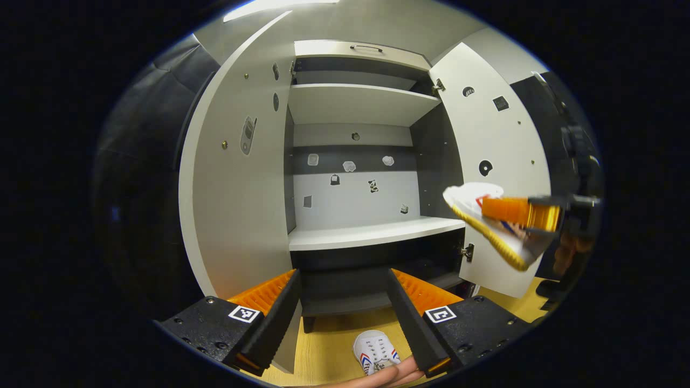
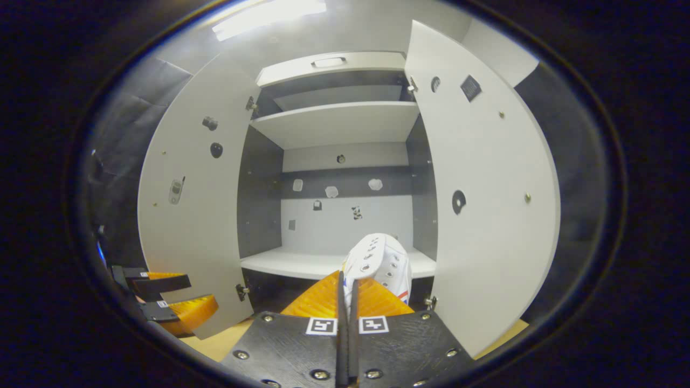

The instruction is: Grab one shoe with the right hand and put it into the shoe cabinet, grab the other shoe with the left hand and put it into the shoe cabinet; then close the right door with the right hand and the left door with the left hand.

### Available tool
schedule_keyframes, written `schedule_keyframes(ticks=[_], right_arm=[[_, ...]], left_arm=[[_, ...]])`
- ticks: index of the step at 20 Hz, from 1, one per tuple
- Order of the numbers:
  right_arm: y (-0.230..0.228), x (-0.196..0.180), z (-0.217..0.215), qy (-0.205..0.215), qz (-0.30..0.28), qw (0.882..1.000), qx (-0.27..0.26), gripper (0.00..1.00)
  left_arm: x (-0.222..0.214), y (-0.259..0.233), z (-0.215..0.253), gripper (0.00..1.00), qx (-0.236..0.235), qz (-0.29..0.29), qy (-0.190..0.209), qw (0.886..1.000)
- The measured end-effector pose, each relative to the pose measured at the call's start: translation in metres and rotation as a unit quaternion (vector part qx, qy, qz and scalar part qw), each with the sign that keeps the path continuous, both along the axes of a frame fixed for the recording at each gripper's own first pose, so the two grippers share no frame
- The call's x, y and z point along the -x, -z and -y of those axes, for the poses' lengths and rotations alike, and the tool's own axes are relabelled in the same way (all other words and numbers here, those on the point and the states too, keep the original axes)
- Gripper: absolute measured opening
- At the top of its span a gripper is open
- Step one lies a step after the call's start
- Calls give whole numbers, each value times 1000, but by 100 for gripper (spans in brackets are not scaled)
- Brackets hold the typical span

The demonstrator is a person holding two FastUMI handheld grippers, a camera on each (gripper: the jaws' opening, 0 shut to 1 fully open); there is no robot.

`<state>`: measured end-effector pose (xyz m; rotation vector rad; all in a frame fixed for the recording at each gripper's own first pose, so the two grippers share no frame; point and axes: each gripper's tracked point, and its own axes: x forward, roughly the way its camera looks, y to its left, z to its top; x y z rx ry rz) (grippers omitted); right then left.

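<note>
Shoe one, a white lace-up canvas sneaker (image 2: pixel 379 264), rides pinched tight in the right gripper (image 2: pixel 347 293) toward the white two-door shoe cabinet (image 2: pixel 329 264) (doors wide open). Left gripper (image 1: pixel 345 291) gapes empty above the second white sneaker (image 1: pixel 375 352), floor-bound. Everything remains.

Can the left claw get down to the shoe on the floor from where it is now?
Probably yes. The left claw is open and holds nothing, and the shoe on the floor lies just below, between its fingers, in front of the cabinet. Nothing stands between them; a hand is close beside the shoe.
</note>
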<state>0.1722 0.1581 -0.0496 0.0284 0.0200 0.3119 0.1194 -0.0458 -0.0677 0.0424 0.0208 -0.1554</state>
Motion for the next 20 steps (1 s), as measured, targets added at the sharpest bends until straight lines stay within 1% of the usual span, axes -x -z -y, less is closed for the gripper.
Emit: schedule_keyframes(ticks=[2,4,7,9,10,12,15,17,20], right_arm=[[-32,-21,-8,-11,15,1000,7,0],[-56,-43,-11,-14,15,1000,11,1],[-70,-86,-22,-12,4,1000,29,1],[-71,-118,-31,-9,-4,999,41,1],[-68,-137,-36,-6,-7,999,47,1],[-46,-173,-44,-5,-20,997,71,1],[5,-222,-51,0,-50,992,119,1],[34,-247,-61,-6,-78,989,125,1],[62,-270,-67,-16,-105,987,121,1]], left_arm=[[1,4,1,96,7,-8,1,1000],[-1,9,1,96,11,-17,1,1000],[0,15,-2,96,13,-22,1,1000],[1,15,-3,96,24,-19,3,1000],[2,16,-3,96,27,-20,3,999],[3,18,-4,96,27,-23,1,999],[8,21,-5,96,34,-28,1,999],[10,23,-10,96,39,-29,-6,999],[7,31,-15,96,34,-43,-14,998]])
